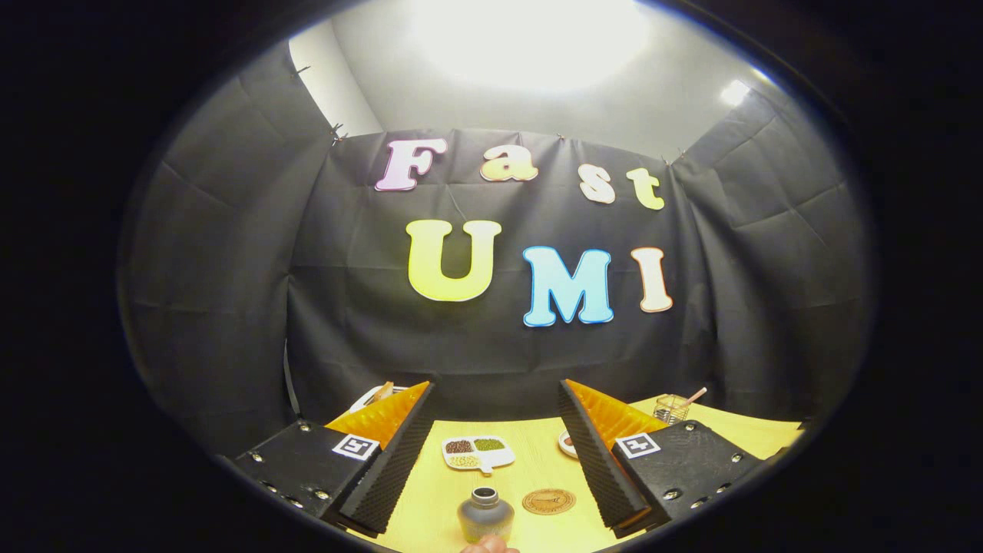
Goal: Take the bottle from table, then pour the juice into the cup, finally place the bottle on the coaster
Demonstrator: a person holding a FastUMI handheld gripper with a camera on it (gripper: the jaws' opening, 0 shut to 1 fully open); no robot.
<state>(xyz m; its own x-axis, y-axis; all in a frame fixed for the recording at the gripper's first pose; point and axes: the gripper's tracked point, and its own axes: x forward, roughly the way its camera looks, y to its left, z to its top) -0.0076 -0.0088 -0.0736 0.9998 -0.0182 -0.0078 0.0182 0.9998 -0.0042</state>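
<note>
Reaching for the bottle [485, 516] is the step in hand: in the gripper view the tool [491, 461] is spread wide, nothing gripped. The bottle stands on the worktop [530, 468] between the fingers, beside the coaster [548, 501]; its body should be centred before closing.

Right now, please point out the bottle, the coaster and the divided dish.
bottle [485, 516], gripper view, on its rounded body.
coaster [548, 501], gripper view, on its round top face.
divided dish [478, 453], gripper view, on the middle, where its compartments meet.
</note>
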